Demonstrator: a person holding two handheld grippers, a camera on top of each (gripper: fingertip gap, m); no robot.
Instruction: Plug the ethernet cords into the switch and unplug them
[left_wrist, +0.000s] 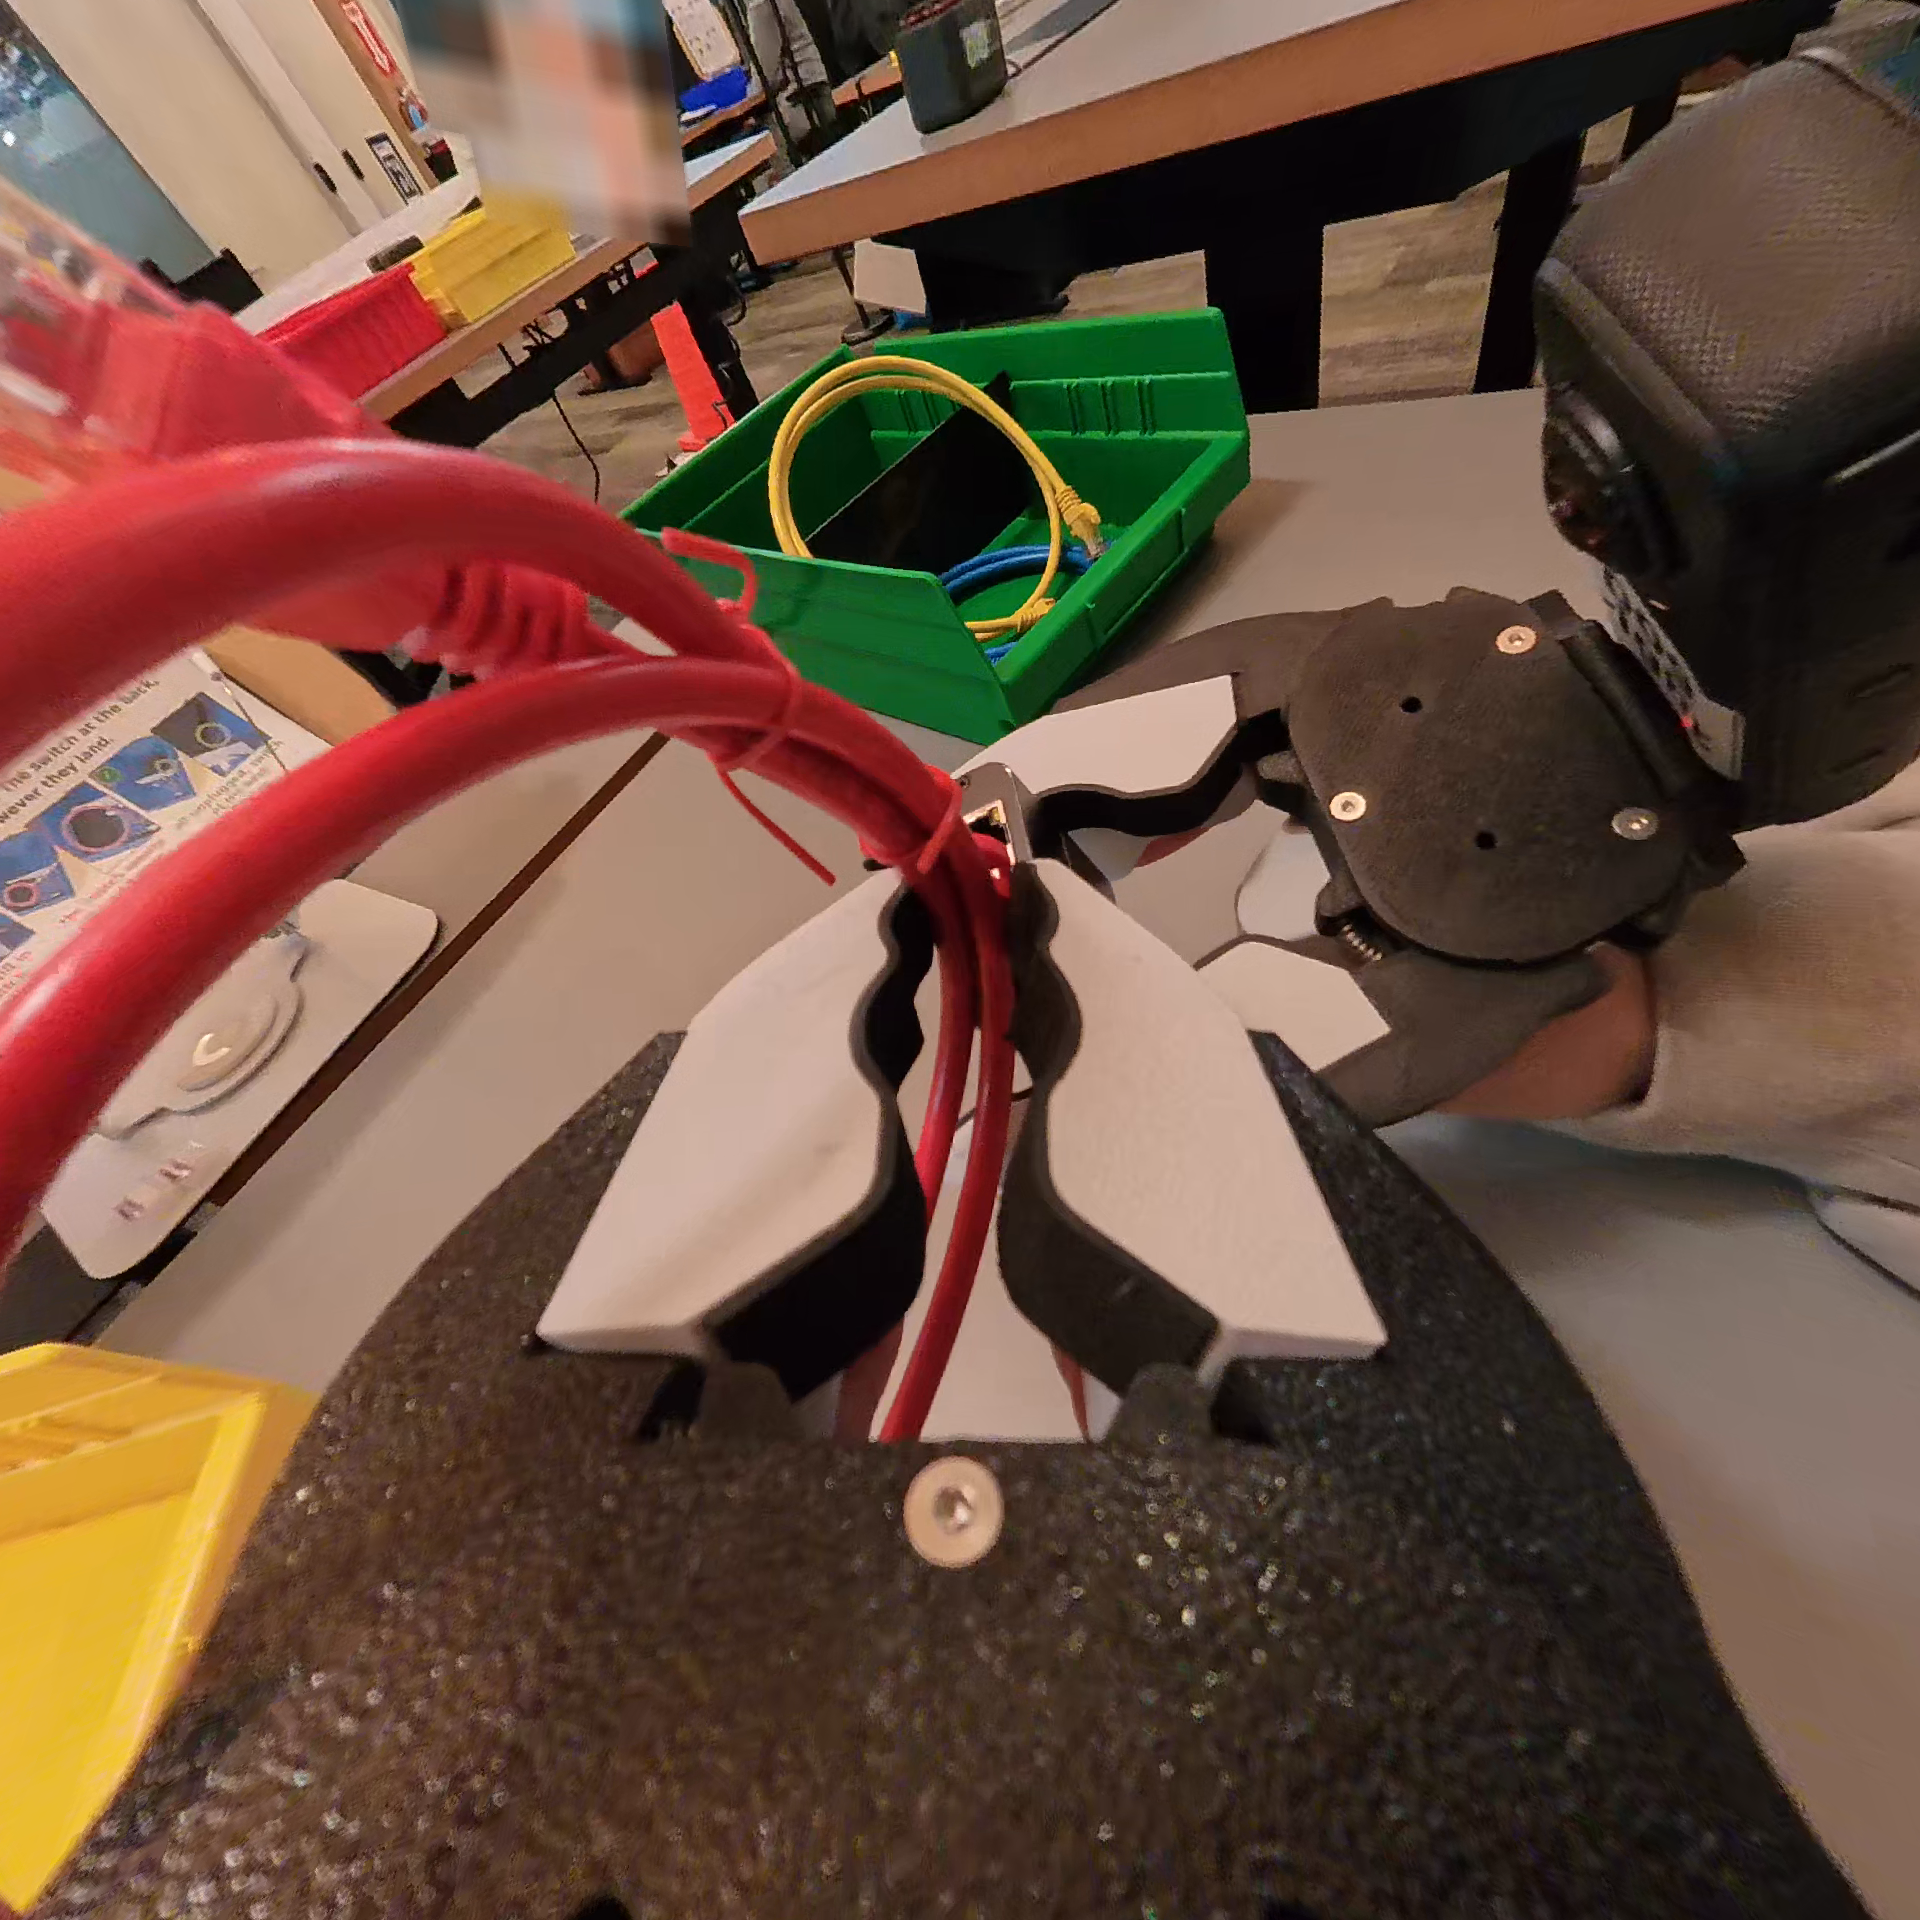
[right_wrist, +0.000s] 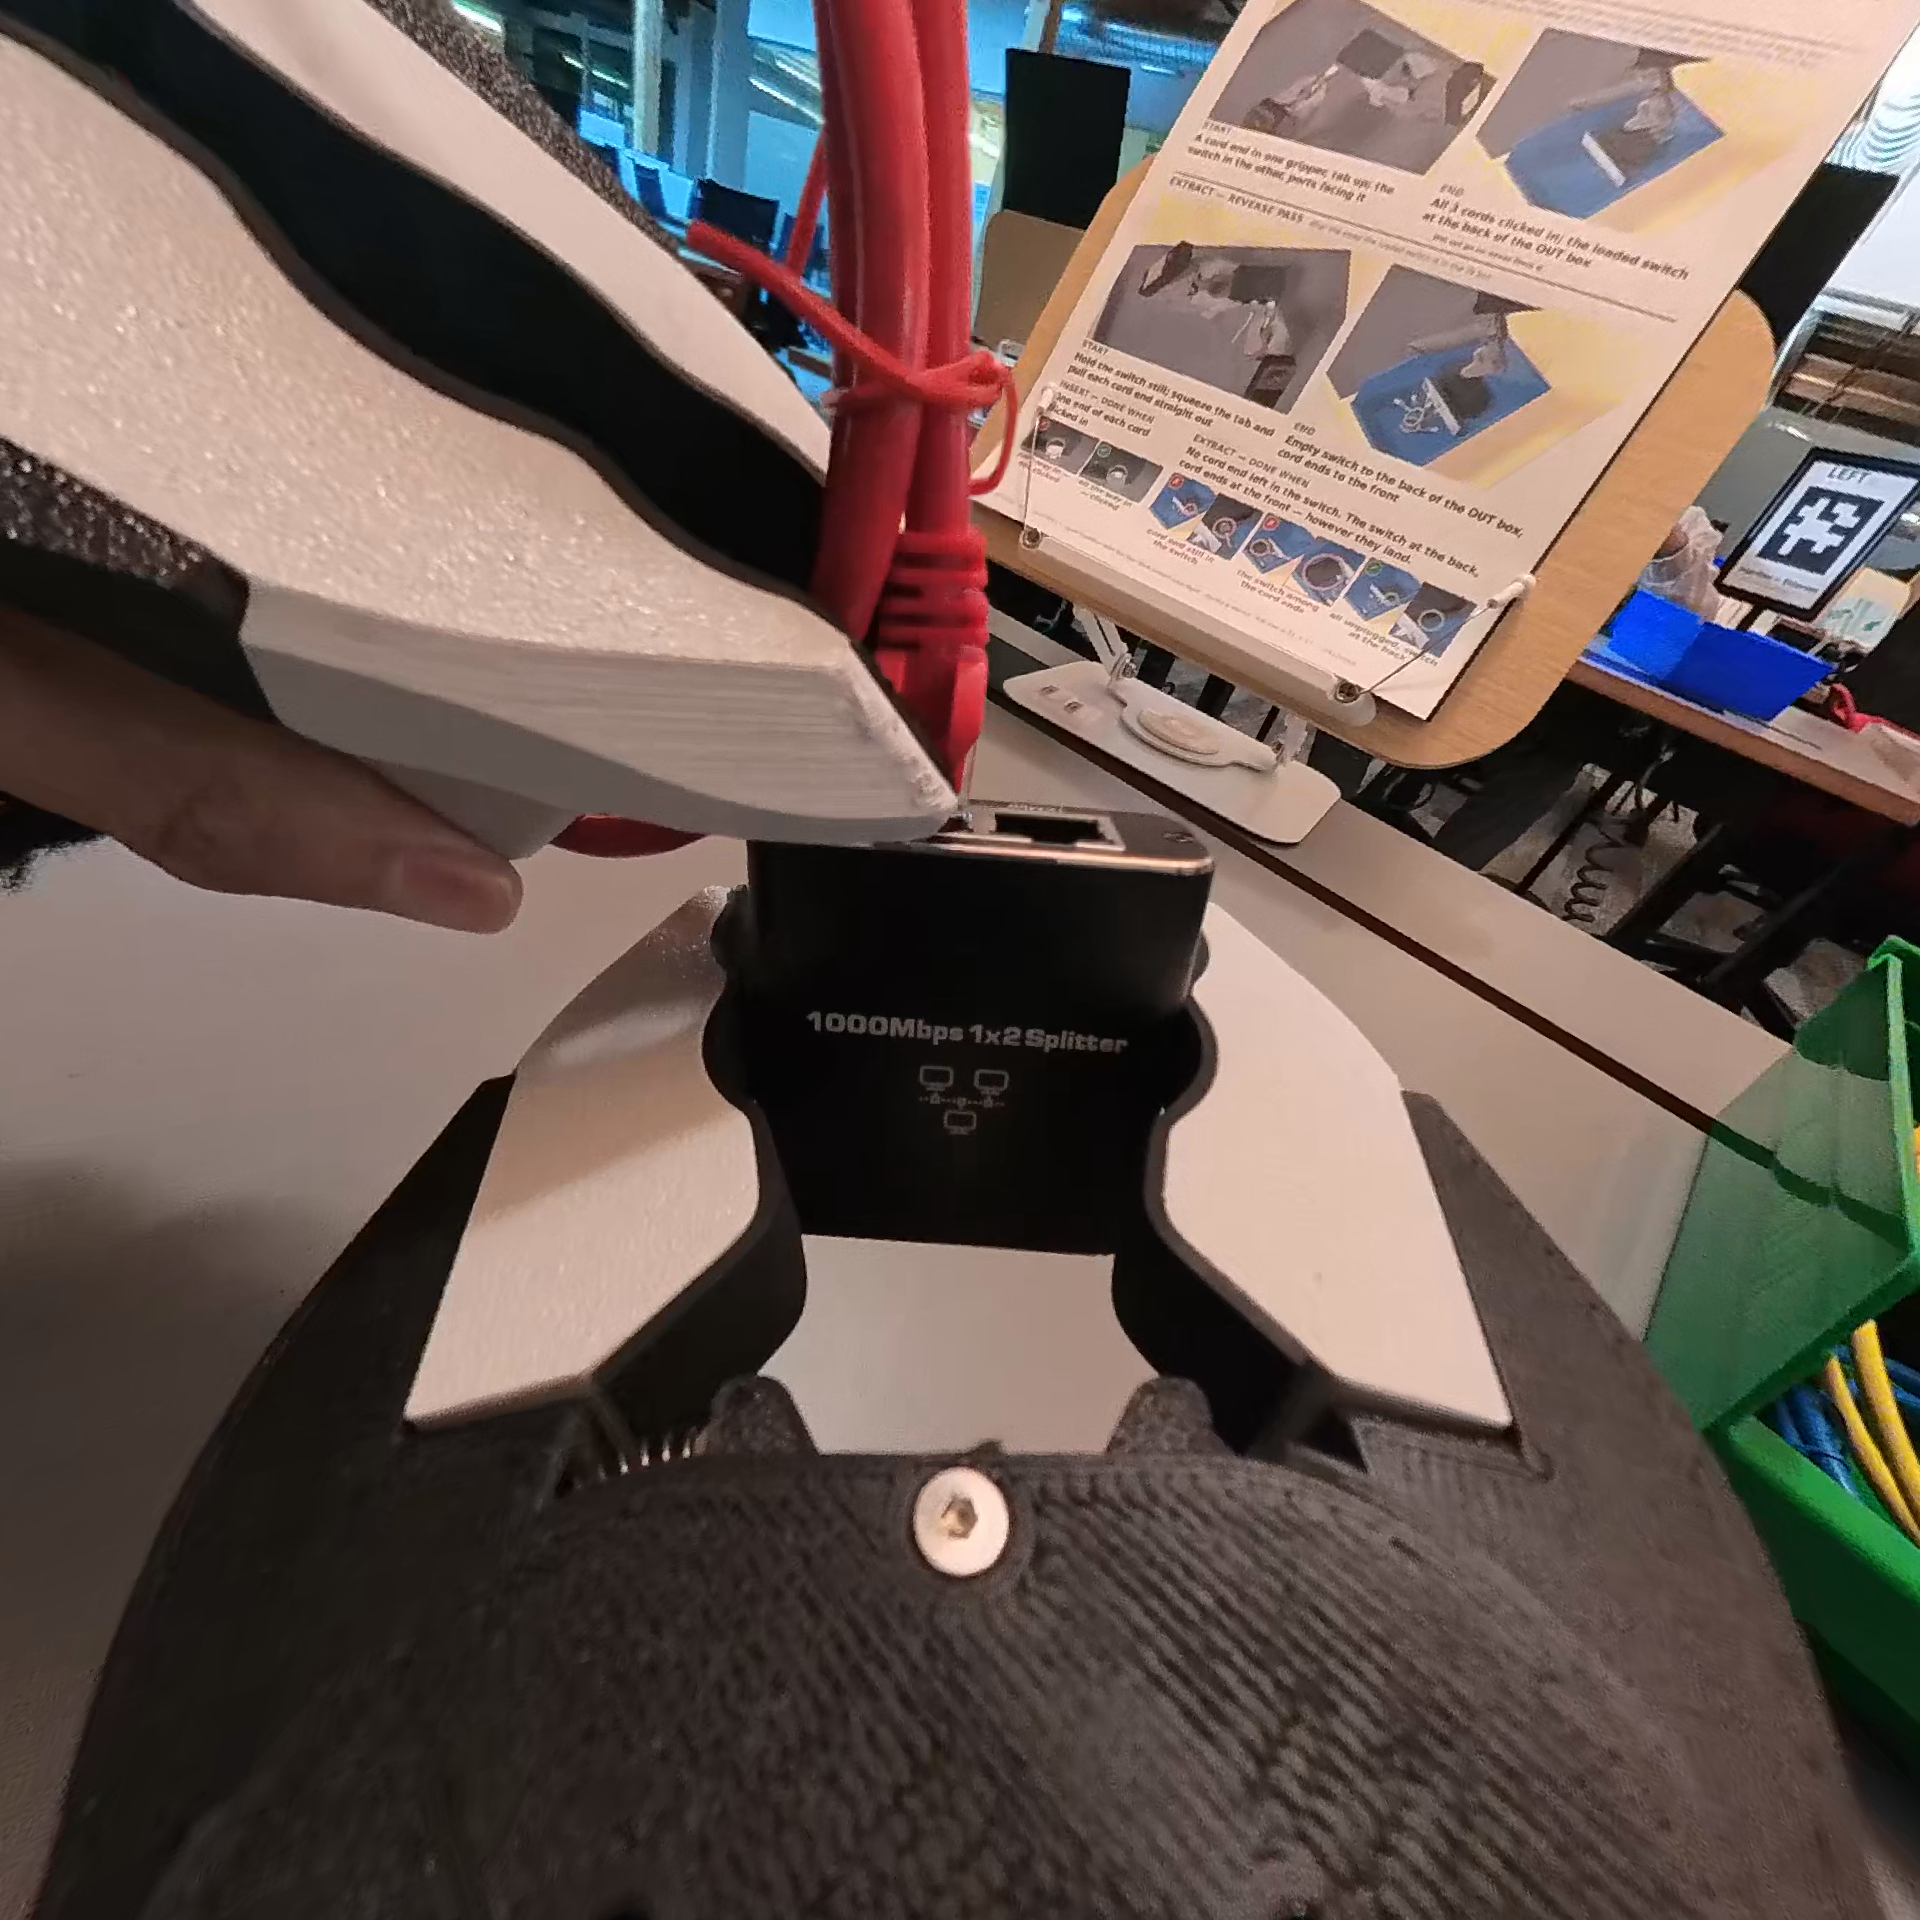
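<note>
My right gripper (right_wrist: 966, 940) is shut on a small black switch (right_wrist: 977, 1039) and holds it with the ports facing away. One port (right_wrist: 1049, 828) is open. My left gripper (left_wrist: 971, 904) is shut on a tied bundle of red ethernet cord (left_wrist: 312, 540). It holds the cord's red plug (right_wrist: 935, 634) tip-down at the switch's left port. The left gripper's white finger (right_wrist: 468, 540) hides how deep the plug sits. In the left wrist view the right gripper (left_wrist: 1023, 826) and the switch (left_wrist: 987, 805) meet my fingertips.
A green bin (left_wrist: 914, 665) with a yellow cord (left_wrist: 831, 395) and a blue cord (left_wrist: 997, 571) stands behind on the grey table; it also shows in the right wrist view (right_wrist: 1808, 1226). An instruction board (right_wrist: 1351, 364) stands on a stand. A yellow bin (left_wrist: 104, 1538) is near left. The tips of one gripper are about 5 centimeters away from the tips of the other.
</note>
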